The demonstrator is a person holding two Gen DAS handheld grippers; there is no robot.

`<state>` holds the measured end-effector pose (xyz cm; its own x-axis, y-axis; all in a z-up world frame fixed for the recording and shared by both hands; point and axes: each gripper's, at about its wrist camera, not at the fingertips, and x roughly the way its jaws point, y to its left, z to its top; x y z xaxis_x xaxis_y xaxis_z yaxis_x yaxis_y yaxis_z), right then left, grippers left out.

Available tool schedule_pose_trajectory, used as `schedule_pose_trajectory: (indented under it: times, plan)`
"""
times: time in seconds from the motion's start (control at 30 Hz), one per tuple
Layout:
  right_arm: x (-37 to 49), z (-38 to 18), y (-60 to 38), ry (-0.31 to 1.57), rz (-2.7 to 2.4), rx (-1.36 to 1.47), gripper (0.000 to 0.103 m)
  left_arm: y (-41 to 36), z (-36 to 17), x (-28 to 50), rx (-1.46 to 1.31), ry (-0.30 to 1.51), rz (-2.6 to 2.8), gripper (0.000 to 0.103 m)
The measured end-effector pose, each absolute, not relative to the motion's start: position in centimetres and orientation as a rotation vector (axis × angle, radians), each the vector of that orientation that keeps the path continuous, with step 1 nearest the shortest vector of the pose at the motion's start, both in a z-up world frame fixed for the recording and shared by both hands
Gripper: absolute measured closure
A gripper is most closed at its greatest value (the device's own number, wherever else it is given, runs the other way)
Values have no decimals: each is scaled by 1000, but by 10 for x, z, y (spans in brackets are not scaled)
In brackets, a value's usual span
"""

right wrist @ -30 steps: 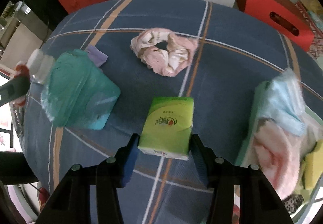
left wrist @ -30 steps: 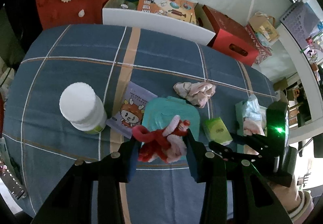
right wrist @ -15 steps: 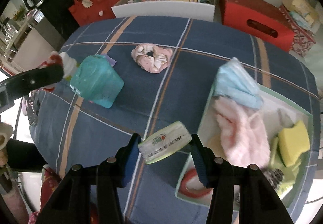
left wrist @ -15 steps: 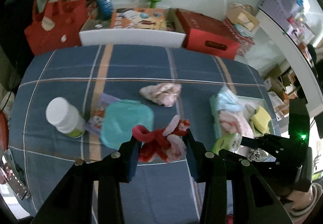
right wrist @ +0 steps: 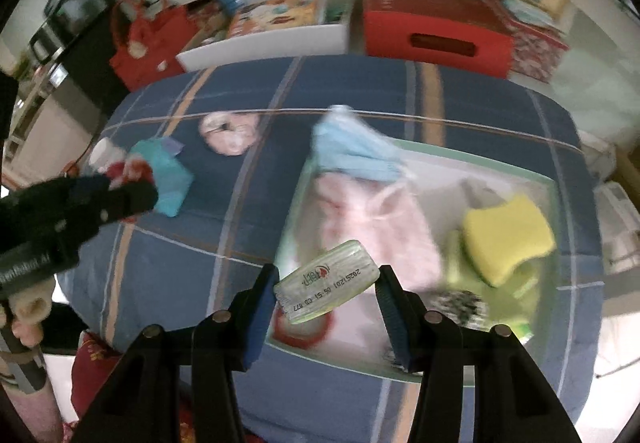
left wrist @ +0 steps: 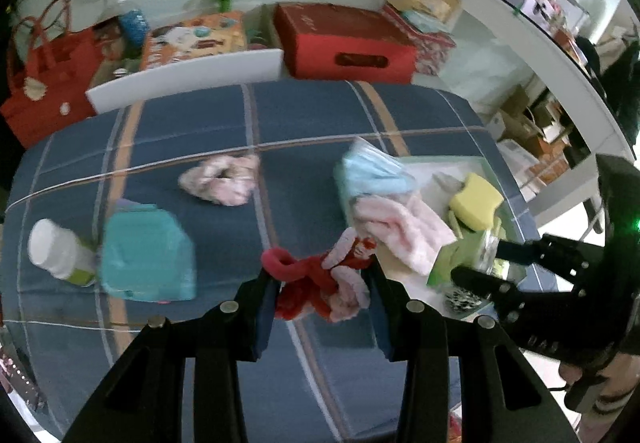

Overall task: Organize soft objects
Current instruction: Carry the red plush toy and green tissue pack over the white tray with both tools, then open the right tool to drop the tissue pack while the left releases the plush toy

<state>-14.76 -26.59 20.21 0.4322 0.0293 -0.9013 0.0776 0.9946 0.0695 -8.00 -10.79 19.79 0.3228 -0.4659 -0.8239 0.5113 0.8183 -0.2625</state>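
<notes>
Left gripper [left wrist: 322, 289]: jaws pinched on a red and pink plush toy [left wrist: 320, 283], lower centre of the left wrist view, held clear of the blue plaid cloth [left wrist: 304, 123]; presumably carried so it can be dropped with the other soft things.

Right gripper [right wrist: 326, 293]: jaws clamped on a green tissue pack [right wrist: 326, 291], end-on, tilted, lower centre of the right wrist view, above the near edge of the pale tray [right wrist: 556, 179]. Tray at right already holds a blue mask pack [right wrist: 352, 151], pink cloth [right wrist: 372, 219] and yellow sponge [right wrist: 508, 239], so it is judged the collecting place.

Pink scrunchie [left wrist: 220, 183] and teal pouch [left wrist: 148, 255] are left on the cloth, centre and left, judged yet to be gathered.
</notes>
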Motion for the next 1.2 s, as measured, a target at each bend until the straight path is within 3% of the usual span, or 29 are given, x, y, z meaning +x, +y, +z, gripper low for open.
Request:
schedule_pose_trajectory:
  times: [0.53, 0.6, 0.7, 0.83, 0.93, 1.1, 1.2]
  plan:
    - [-155, 186, -358, 1197, -236, 162, 50, -233, 158, -94, 173, 1157, -804, 59]
    - [-147, 184, -360, 1198, -234, 190, 49, -236, 155, -91, 175, 1161, -806, 56]
    - [-137, 185, -362, 1194, -229, 219, 47, -230, 154, -84, 156, 1158, -790, 39]
    - [-130, 187, -362, 1193, -243, 233, 42, -216, 156, -74, 116, 1154, -788, 36]
    - [-127, 190, -361, 1196, -254, 222, 42, -207, 158, -71, 96, 1144, -780, 19]
    - [-128, 196, -356, 1203, -267, 199, 42, -182, 164, -64, 80, 1112, -738, 17]
    - [-127, 197, -349, 1212, -262, 177, 42, -160, 170, -57, 94, 1087, -674, 11]
